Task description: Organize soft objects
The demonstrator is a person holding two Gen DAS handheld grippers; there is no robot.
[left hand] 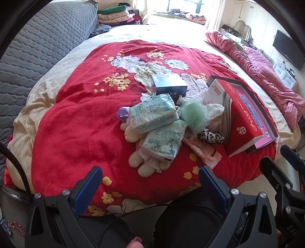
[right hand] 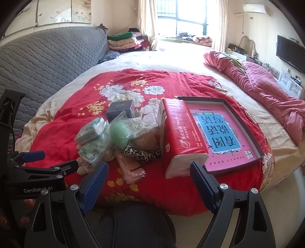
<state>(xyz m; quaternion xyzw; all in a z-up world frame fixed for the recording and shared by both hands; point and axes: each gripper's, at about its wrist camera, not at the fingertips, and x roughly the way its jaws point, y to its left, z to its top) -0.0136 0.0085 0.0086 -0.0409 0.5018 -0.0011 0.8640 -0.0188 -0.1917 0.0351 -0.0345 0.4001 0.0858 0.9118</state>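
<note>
1. Left tongs (left hand: 150, 183): ribbed blue pads spread wide apart, holding nothing, hovering above the near edge of the bed.
2. Right tongs (right hand: 148, 177): likewise spread and empty, just short of a red tissue brick (right hand: 181, 137).
3. Beyond lies the heap of soft things on a plush red floral blanket (left hand: 76, 124): two crinkly tissue packs (left hand: 152, 116), a green puff in plastic film (left hand: 192, 116), a leopard-print scrunchie (left hand: 209, 136), and a cream plush toy (left hand: 137, 162).
4. Beside the heap, a flat pink boxed book (right hand: 225, 131).

Television (right hand: 289, 50), window (right hand: 183, 21), air conditioner (right hand: 254, 8).
</note>
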